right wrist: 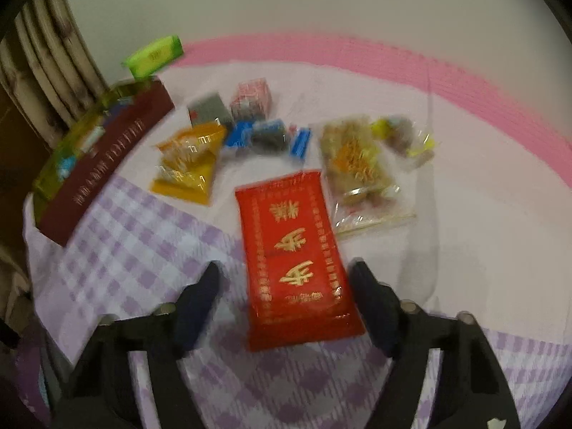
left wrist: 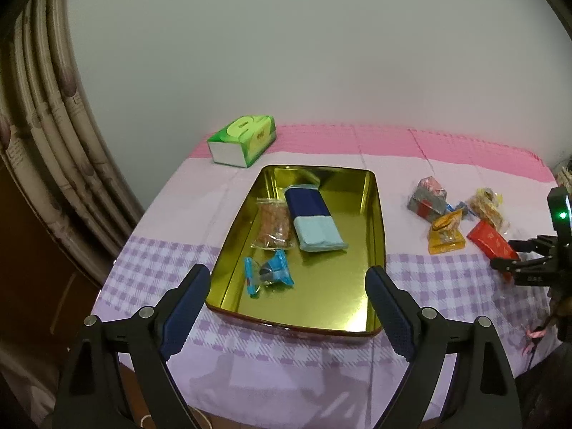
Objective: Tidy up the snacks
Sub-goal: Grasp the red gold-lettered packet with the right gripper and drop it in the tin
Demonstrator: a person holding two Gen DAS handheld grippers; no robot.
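A gold tin (left wrist: 376,221) lies on the checked cloth, holding a dark and light blue pack (left wrist: 314,218), a clear bag of orange bits (left wrist: 273,225) and a blue wrapped candy (left wrist: 268,273). My left gripper (left wrist: 287,275) hovers open over the tin's near end, with nothing between its fingers. To the tin's right lie loose snacks: an orange packet (right wrist: 189,164), a blue candy (right wrist: 268,137) and a clear bag of brown pieces (right wrist: 357,164). A red packet (right wrist: 296,254) lies flat between the jaws of my right gripper (right wrist: 286,273), which stands open; a gap shows beside its left finger.
A green tissue box (left wrist: 243,139) stands behind the tin near the wall. The tin's maroon side (right wrist: 107,157) faces the loose snacks. A curtain (left wrist: 53,125) hangs at the left, past the table's edge. The right gripper (left wrist: 506,254) shows at the far right.
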